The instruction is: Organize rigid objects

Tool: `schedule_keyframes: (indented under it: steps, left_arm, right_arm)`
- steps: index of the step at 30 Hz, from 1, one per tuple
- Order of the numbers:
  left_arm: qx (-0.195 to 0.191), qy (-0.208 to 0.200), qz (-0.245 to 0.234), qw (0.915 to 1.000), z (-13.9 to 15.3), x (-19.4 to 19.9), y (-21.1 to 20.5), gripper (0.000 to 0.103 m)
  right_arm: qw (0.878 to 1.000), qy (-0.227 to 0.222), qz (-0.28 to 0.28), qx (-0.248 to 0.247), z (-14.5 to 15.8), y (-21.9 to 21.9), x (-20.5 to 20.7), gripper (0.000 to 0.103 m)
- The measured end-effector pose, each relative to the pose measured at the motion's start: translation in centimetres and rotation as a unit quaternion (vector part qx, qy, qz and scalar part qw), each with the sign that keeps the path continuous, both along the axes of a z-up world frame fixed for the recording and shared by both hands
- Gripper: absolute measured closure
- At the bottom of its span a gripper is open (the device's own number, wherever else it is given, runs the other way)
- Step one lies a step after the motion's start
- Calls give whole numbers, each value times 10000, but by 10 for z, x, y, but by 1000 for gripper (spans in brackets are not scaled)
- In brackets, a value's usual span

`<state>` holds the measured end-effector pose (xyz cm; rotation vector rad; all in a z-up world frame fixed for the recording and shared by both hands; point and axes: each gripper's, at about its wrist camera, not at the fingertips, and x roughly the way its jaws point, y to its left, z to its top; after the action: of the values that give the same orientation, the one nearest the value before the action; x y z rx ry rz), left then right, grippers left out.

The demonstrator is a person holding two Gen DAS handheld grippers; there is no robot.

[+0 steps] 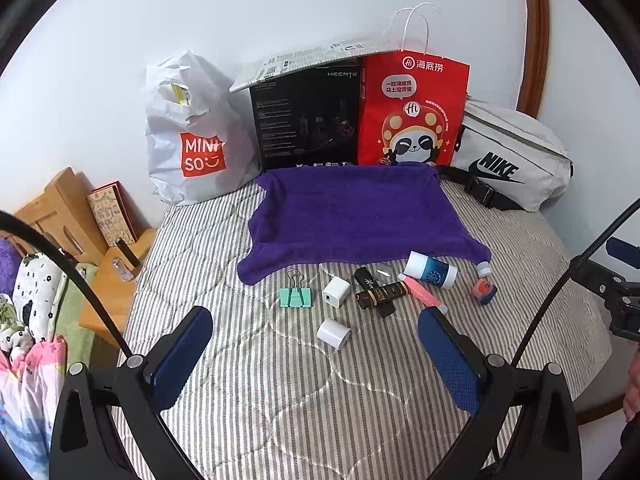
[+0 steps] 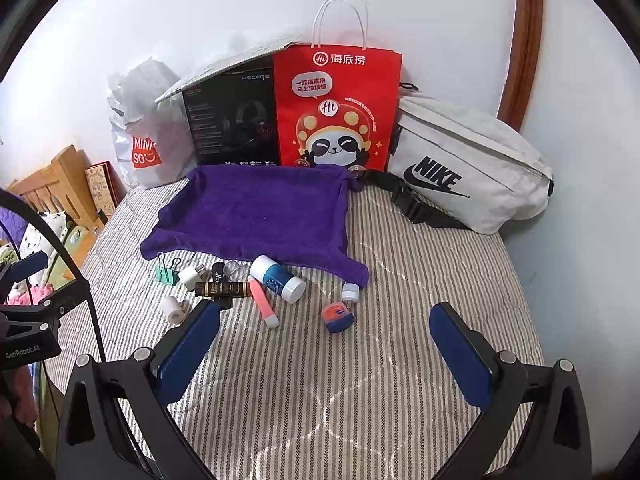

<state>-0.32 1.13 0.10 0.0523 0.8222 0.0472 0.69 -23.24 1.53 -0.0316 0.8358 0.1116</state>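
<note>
1. Small rigid items lie scattered on a striped bed [image 1: 280, 380], along the near edge of a purple towel [image 1: 352, 216] that has nothing on it.
2. The left gripper [image 1: 316, 344] hovers with its jaws spread wide, holding nothing. A white charger cube [image 1: 334, 333] lies just ahead at twelve o'clock; a mint binder clip [image 1: 295, 295] sits beyond at eleven.
3. The right gripper [image 2: 324, 336] is likewise spread and empty. An orange and blue jar [image 2: 337, 315] lies straight ahead at twelve o'clock.
4. A pink tube [image 2: 263, 301] at eleven o'clock from the right gripper points its long axis roughly toward it.
5. Judgement: each gripper is nearest its own twelve o'clock item.
</note>
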Motion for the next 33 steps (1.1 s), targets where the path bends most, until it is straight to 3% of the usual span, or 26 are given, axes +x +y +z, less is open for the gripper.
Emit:
schedule_keyframes:
  steps: [33]
  left_arm:
    - [-2, 39, 34, 10000, 1, 2, 1, 0]
  right_arm:
    - [9999, 101, 51, 5, 2, -2, 0, 0]
